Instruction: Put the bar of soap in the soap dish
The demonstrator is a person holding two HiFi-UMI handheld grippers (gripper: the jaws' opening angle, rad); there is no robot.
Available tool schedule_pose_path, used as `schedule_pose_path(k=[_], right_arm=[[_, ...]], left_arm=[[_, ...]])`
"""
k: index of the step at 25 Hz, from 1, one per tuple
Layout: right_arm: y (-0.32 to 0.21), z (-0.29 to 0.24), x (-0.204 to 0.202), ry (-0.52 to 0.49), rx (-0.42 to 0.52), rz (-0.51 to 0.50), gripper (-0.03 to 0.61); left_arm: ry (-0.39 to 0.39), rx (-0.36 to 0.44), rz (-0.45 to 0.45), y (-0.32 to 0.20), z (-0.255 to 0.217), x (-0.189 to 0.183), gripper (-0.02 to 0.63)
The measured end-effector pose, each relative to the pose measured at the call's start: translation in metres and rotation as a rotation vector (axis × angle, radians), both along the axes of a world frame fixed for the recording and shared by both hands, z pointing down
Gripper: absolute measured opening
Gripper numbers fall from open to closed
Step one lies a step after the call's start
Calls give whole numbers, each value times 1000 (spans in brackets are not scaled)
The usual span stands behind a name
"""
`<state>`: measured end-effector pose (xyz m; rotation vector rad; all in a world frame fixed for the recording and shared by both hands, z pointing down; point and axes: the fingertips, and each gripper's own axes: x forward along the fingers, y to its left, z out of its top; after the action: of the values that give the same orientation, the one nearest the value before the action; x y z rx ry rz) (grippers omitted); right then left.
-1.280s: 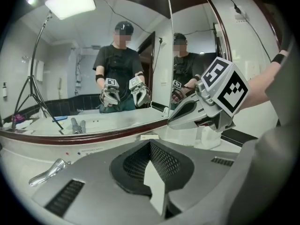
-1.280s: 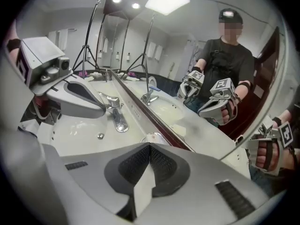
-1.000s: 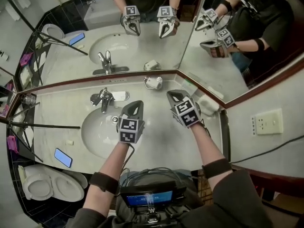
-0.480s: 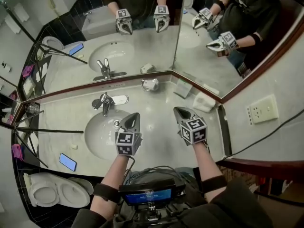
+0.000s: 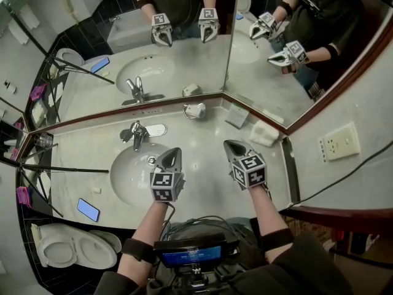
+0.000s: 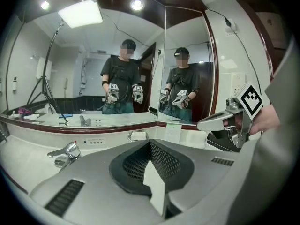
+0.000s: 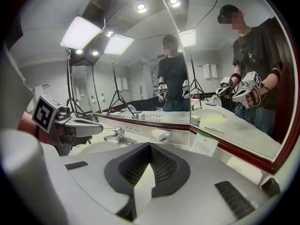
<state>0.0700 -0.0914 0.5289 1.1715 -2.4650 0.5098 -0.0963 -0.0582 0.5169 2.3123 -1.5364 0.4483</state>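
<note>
While both hands hover over the front of the counter (image 5: 206, 168), the left gripper (image 5: 174, 152) and the right gripper (image 5: 230, 145) are closed with nothing between their jaws, the left over the right rim of the sink basin (image 5: 130, 176). Beyond them stands the faucet (image 5: 136, 134). Farther back, the bar of soap (image 7: 159, 135) lies in the soap dish (image 7: 169, 134), under the mirror (image 5: 184, 60).
</note>
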Motion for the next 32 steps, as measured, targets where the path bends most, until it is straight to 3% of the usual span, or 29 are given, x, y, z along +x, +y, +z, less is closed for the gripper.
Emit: schedule_pose_path(k=[4, 7, 18, 24, 32], right_arm=[[-4, 1, -3, 12, 2, -12, 18], [-8, 4, -4, 20, -2, -17, 18], [-38, 25, -6, 47, -40, -26, 18], [-48, 37, -7, 44, -65, -25, 18], [-58, 49, 3, 44, -85, -12, 18]], left_arm=[[-17, -23, 31, -15, 4, 8, 70], [-26, -52, 66, -30, 10, 19, 171], [-65, -153, 141, -116, 47, 50, 419], [-100, -211, 138, -169, 78, 54, 457], [-153, -291, 147, -207, 120, 54, 460]])
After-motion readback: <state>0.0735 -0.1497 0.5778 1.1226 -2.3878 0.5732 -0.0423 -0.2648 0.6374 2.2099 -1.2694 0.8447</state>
